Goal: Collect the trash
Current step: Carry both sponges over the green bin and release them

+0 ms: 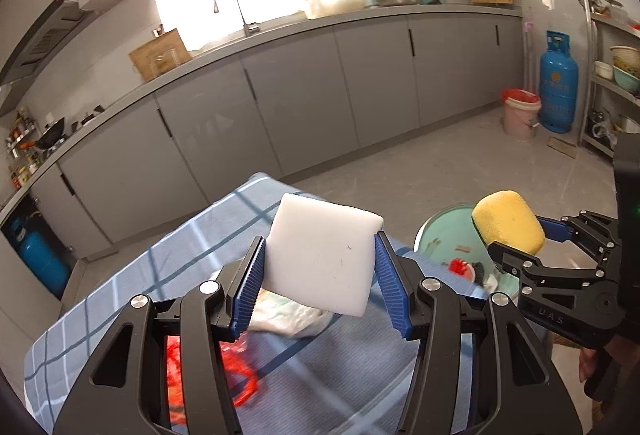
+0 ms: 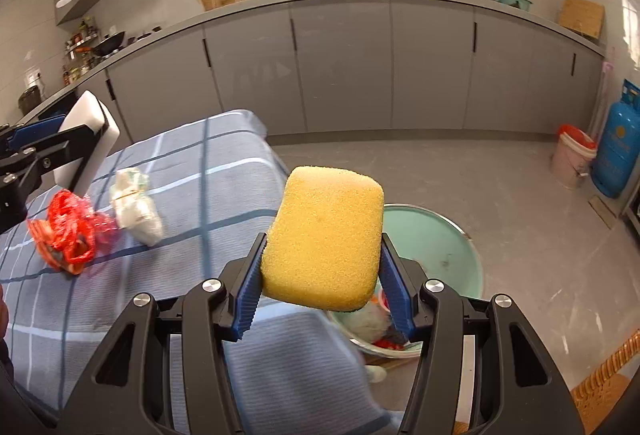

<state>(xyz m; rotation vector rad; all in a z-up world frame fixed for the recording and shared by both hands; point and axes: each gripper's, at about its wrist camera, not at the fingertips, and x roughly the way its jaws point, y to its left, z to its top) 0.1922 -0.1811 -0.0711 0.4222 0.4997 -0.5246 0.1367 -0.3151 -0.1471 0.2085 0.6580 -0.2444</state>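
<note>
You have the right gripper clamped on the yellow sponge above the green basin, likely to drop it in, while your left gripper pinches the white foam block beside the basin, above the blue cloth.

A: any readable text?
B: one. "DAS" in raised letters on the black body of the right tool, seen from the left wrist view, to the right of the left tool.
A: blue gas cylinder far ahead?
B: has a round emblem and print, too blurred to read.
</note>
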